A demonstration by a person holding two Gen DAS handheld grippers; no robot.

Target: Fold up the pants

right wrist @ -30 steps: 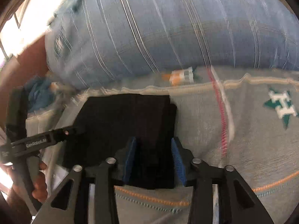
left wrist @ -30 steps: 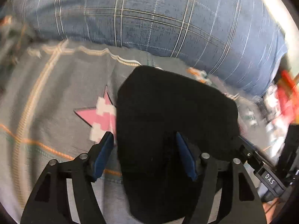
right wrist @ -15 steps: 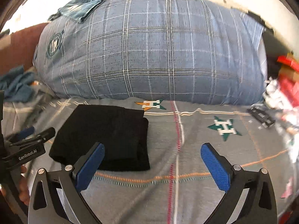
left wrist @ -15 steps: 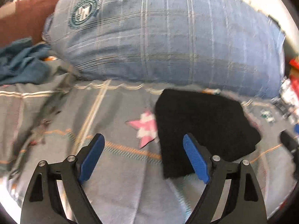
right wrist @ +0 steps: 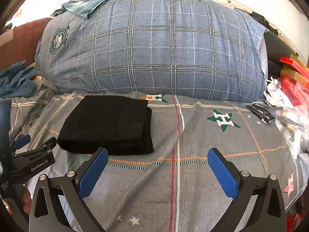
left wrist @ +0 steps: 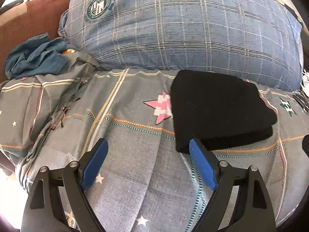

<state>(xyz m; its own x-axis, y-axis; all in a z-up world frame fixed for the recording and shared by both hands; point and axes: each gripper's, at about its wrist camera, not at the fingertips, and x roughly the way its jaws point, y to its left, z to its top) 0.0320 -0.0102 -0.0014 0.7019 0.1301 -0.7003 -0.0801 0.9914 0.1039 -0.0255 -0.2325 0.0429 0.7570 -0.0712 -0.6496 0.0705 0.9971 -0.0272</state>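
Left wrist view: my left tongs point(left wrist: 147, 163) gape apart, holding nothing. Folded black pants point(left wrist: 218, 108) lie on the bed point(left wrist: 125, 135) at 1 o'clock, below the plaid pillow point(left wrist: 183, 29).
Right wrist view: my right tongs point(right wrist: 157, 171) spread wide, empty; pants point(right wrist: 110, 123) at 11 o'clock.
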